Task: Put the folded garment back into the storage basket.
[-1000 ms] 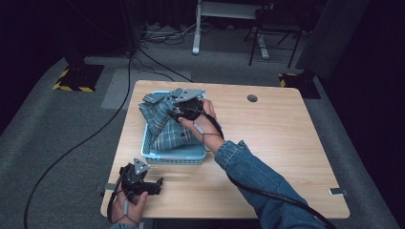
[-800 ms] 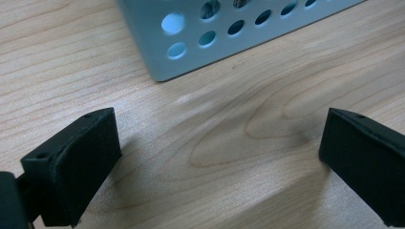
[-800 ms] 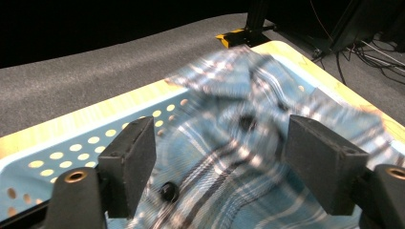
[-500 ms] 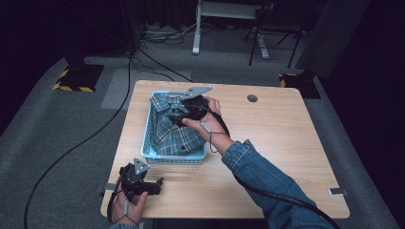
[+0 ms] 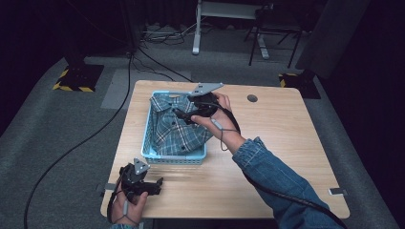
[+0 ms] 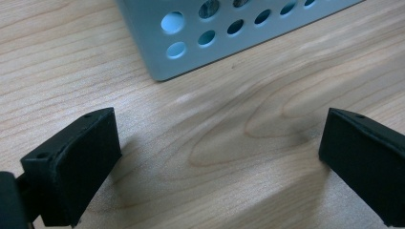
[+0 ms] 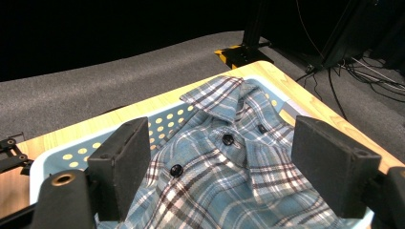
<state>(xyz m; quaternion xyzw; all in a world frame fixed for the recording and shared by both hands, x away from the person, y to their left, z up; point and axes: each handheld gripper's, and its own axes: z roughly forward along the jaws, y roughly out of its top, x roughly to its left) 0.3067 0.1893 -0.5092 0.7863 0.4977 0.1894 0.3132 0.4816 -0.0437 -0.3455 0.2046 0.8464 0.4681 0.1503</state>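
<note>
Folded plaid shirt [image 5: 177, 130] lying inside light blue perforated basket [image 5: 147, 153] on wooden table [image 5: 286, 143]. Right gripper [image 7: 224, 162] above shirt, jaws just opened wide, nothing between. Left gripper [image 6: 215, 157] near basket corner, jaws spread, empty.

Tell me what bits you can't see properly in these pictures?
- Basket floor: in the high view, the plaid shirt covers it.
- Shirt's lower part: in the right gripper view, cut off by the bottom edge and blocked by the right gripper fingers.
- Rest of the basket: in the left gripper view, cut off by the top edge.
</note>
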